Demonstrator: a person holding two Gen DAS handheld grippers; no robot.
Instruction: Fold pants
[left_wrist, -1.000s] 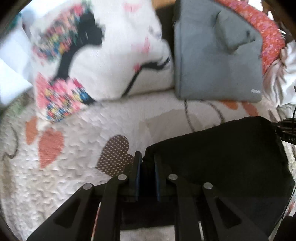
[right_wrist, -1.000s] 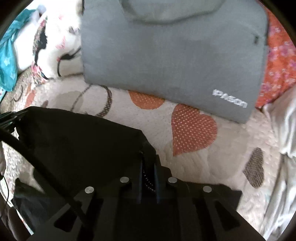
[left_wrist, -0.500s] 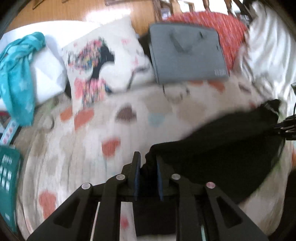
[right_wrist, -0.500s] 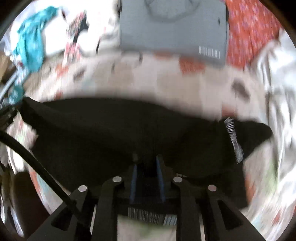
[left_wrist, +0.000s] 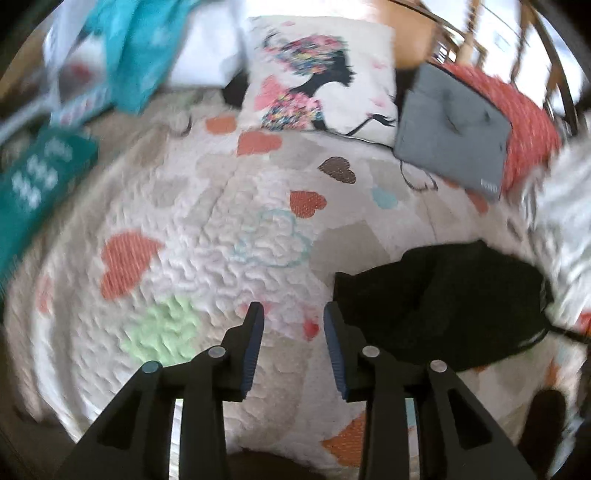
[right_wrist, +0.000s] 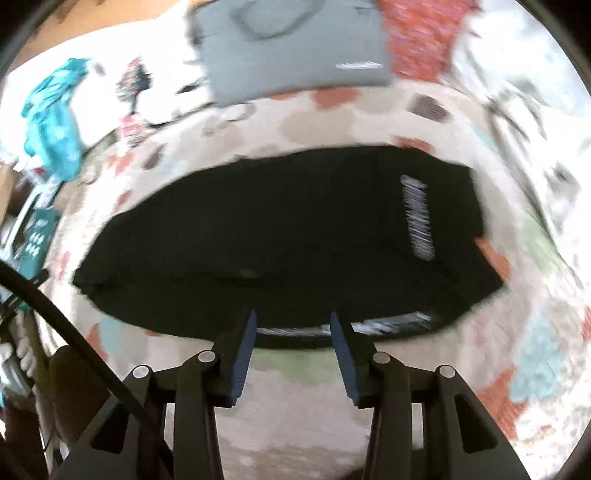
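Observation:
The black pants (right_wrist: 288, 236) lie folded in a flat dark bundle on the heart-patterned quilt (right_wrist: 303, 417). A white printed strip shows on their right side. In the left wrist view the pants (left_wrist: 443, 306) lie to the right of my fingers. My left gripper (left_wrist: 292, 314) is open and empty over bare quilt (left_wrist: 229, 251), its right finger close to the pants' left corner. My right gripper (right_wrist: 291, 317) is open and empty, its fingertips at the pants' near edge.
A grey laptop bag (left_wrist: 454, 129) leans on an orange-red cushion (left_wrist: 532, 129) at the far side. A white pillow with a printed figure (left_wrist: 321, 77) stands beside it. Teal cloth (left_wrist: 144, 48) and a teal box (left_wrist: 33, 188) lie at the left. White bedding (left_wrist: 561, 206) is at the right.
Both grippers have opened and let go of the pants. The pants now lie on the quilt, and both grippers have pulled back from them.

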